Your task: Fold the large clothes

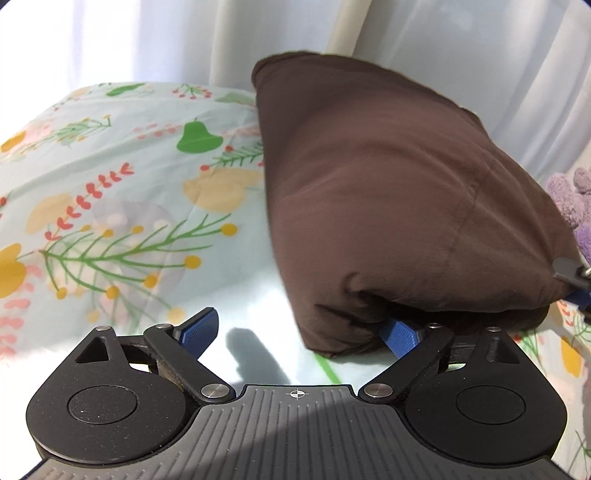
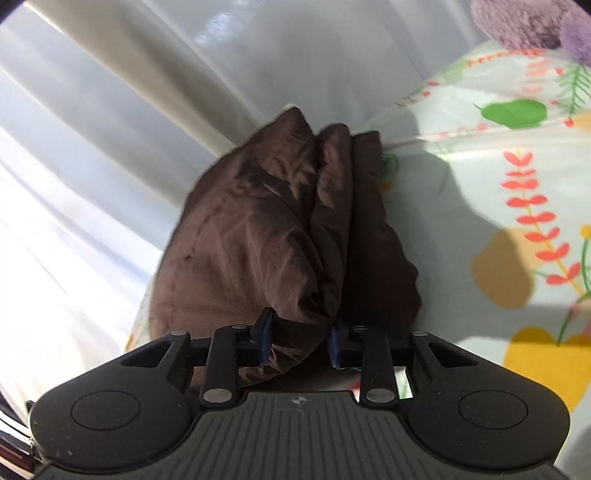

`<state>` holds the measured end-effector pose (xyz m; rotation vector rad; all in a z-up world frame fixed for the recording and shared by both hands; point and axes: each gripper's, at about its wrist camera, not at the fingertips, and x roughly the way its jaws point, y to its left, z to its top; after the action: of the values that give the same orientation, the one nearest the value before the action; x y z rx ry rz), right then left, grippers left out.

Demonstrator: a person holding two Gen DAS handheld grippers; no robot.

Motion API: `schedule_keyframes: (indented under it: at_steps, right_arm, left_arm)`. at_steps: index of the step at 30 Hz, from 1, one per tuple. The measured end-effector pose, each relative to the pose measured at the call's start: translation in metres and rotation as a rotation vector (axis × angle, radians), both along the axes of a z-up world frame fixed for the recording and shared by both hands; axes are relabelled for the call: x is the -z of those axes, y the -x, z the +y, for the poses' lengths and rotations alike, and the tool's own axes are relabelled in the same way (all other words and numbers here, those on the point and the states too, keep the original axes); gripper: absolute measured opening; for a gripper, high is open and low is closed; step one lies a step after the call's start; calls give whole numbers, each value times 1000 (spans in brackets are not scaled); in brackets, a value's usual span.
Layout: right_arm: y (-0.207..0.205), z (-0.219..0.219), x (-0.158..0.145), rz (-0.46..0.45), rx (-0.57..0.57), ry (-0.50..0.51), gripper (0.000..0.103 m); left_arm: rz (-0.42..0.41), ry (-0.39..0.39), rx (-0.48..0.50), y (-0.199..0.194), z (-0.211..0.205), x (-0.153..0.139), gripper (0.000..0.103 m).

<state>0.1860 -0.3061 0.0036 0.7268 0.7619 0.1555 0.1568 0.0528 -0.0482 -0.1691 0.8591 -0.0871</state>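
Observation:
A folded brown garment (image 1: 388, 192) lies in a thick bundle on the floral bedsheet (image 1: 110, 206). My left gripper (image 1: 299, 328) is open wide beside the bundle's near left corner; its right blue finger (image 1: 400, 334) is tucked under the cloth edge, and its left finger (image 1: 197, 326) is over bare sheet. In the right wrist view the brown garment (image 2: 258, 236) shows several stacked folds. My right gripper (image 2: 299, 341) is shut on the near end of those folds, the blue pads pressing the cloth from both sides. The right gripper's tip (image 1: 570, 280) shows at the bundle's right edge.
White curtains (image 1: 480, 55) hang behind the bed, also in the right wrist view (image 2: 92, 129). A purple plush toy (image 1: 572, 199) sits at the right by the bundle, seen also at the top right (image 2: 535, 26). The floral sheet (image 2: 498, 221) spreads to the right.

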Motion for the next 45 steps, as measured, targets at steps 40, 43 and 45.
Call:
schedule_keyframes:
  at_steps: [40,43,45]
  right_arm:
    - [-156,73,-1,-266,36,477,28]
    - [-158,78,0,-264,34,497,28]
    - [-154,76,-2,-265,37,495,28]
  left_arm:
    - [-354,-159,-127,-168,-87,-25,103]
    - [-357,-144,-134,-172,-83,-18,103]
    - [-354,-173,-135,-174,-87,-17,103]
